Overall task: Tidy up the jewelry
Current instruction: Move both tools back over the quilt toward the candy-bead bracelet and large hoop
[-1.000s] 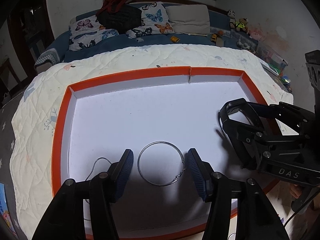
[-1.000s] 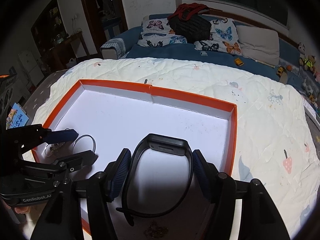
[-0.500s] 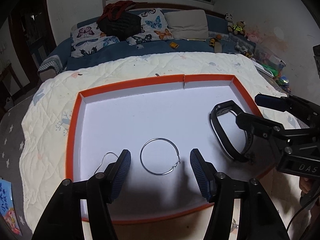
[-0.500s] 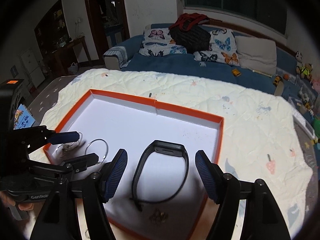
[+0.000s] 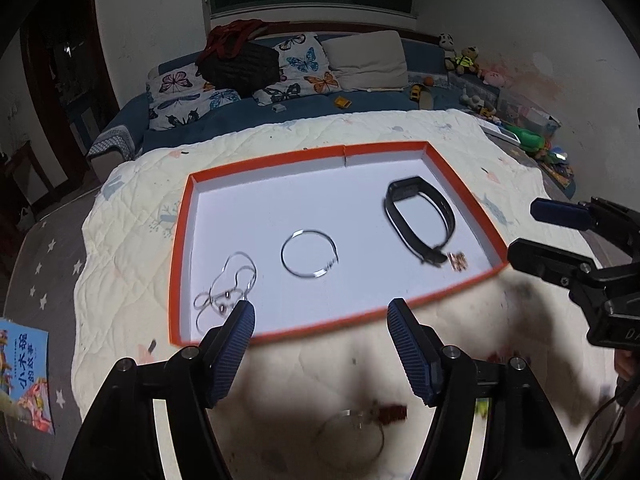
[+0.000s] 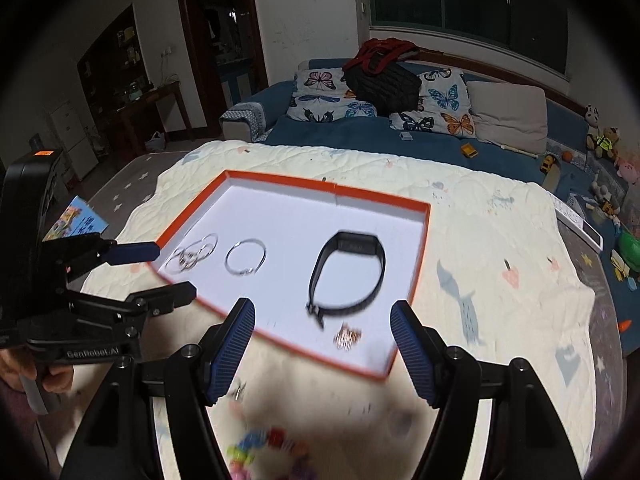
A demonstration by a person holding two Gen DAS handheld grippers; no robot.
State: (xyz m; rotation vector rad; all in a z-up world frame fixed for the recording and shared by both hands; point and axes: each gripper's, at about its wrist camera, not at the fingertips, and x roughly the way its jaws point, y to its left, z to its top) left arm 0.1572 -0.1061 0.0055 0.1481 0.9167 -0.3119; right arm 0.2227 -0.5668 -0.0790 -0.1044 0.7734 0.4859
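Both grippers hang above the quilt (image 5: 132,240) with nothing in them. The left gripper (image 5: 320,332) has its fingers spread and its jaws are opening, with only bare quilt and the near rim of the orange-edged tray (image 5: 178,248) between them. The right gripper (image 6: 322,334) is also spread wide and empty.

In the tray, beyond the left fingertips, lie a thin tangled chain (image 5: 226,288) just past the left finger, a silver hoop (image 5: 309,254) ahead of the gap, and a black wristband (image 5: 420,220) far off to the right with a small rose-gold piece (image 5: 457,261) touching its strap end.

More pieces lie blurred on the quilt beneath the fingers: a wire ring with red beads (image 5: 372,416) under the left pair and coloured beads (image 6: 268,448) under the right.

The risks, as I judge them: soft quilt gives way under a descending finger, so thin wire could slip out of a pinch; a loose chain could snag on a ribbed pad; and the two grippers, close together, could knock each other or nudge the light tray.
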